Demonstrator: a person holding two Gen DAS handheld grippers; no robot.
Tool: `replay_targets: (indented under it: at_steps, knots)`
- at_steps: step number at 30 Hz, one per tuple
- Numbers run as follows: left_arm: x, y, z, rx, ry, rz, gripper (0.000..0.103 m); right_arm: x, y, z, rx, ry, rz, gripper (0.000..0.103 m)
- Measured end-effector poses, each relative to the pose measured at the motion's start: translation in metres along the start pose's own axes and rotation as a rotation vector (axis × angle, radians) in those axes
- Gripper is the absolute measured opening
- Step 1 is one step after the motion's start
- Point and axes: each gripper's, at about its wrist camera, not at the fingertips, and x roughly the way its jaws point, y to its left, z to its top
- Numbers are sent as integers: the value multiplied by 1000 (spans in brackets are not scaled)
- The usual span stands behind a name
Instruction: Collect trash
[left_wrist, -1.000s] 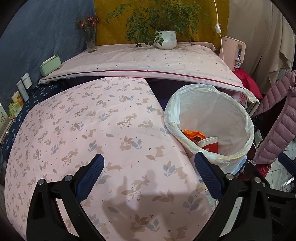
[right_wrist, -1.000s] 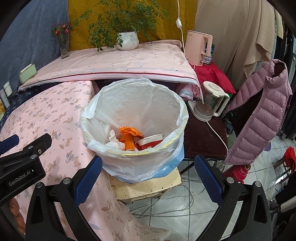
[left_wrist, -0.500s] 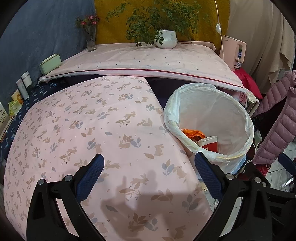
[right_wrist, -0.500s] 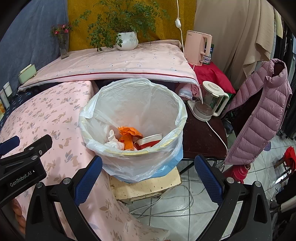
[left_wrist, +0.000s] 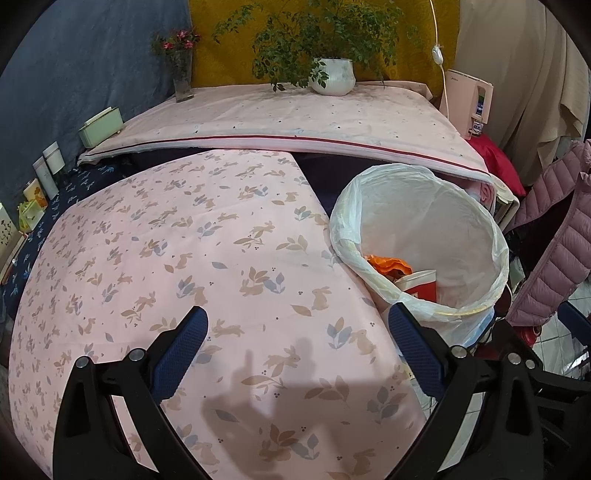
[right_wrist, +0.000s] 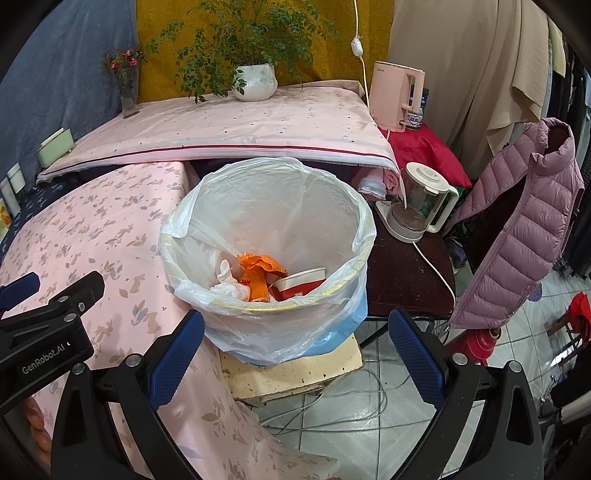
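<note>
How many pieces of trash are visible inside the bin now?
3: an orange wrapper in the middle, a crumpled white tissue to its left, and a red-and-white paper cup to its right. More may lie hidden underneath in the trash bin.

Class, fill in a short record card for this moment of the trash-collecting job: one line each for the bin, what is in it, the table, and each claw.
Bin: trash bin lined with a clear bag, beside the table
Contents: orange wrapper, white crumpled paper, red-and-white cup
Table: floral tablecloth, no trash visible on it
Left claw: open, empty, over the tablecloth
Right claw: open, empty, facing the bin
</note>
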Motion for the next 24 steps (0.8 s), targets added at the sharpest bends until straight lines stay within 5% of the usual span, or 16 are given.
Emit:
replay_targets:
  at_steps: [24]
  knots:
    - [-1,0,0,0,-5,4,94,0,0,1,2,1,0,96]
